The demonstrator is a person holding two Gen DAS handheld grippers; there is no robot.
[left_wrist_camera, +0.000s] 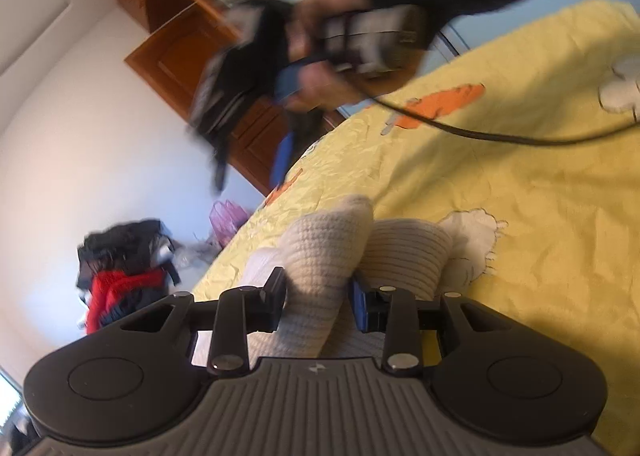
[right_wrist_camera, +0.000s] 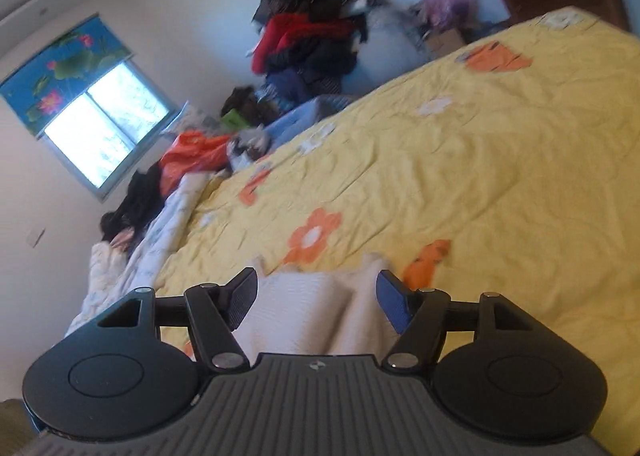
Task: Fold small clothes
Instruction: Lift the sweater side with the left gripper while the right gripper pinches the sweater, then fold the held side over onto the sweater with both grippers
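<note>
Under me runs the bed, spread with a crinkled yellow quilt (right_wrist_camera: 460, 160), soft cotton by the look of it, printed with orange and white flowers. Along its far left edge a pale floral duvet (right_wrist_camera: 132, 252) lies bunched up. Against the far wall stands a heap of clothes (right_wrist_camera: 312, 36), black and red, slumped in a tall pile. Next to it, in the left wrist view, is a brown wooden door (left_wrist_camera: 188, 52) with raised panels.

Now the task's piece: a cream knitted garment (left_wrist_camera: 332, 256) on the near part of the quilt, thick ribbed wool rolled up into two rounded humps side by side.

My left gripper (left_wrist_camera: 318, 304) is right on it. The jaws stand narrowly apart, and the left-hand hump fills the gap, with the black pad and the blue pad against its flanks, so I'm pinching that roll of knit.

My right gripper (right_wrist_camera: 316, 302) has its jaws spread wide. The cream knit lies between and below them in soft folds, and neither pad presses on it; the black ridged pad and the blue pad stand clear on either side.

In the left view I see that right gripper blurred, up over the far edge of the bed, in my hand (left_wrist_camera: 320, 44), dark sleeve behind it and a black cable (left_wrist_camera: 500, 136) trailing over the quilt.
</note>
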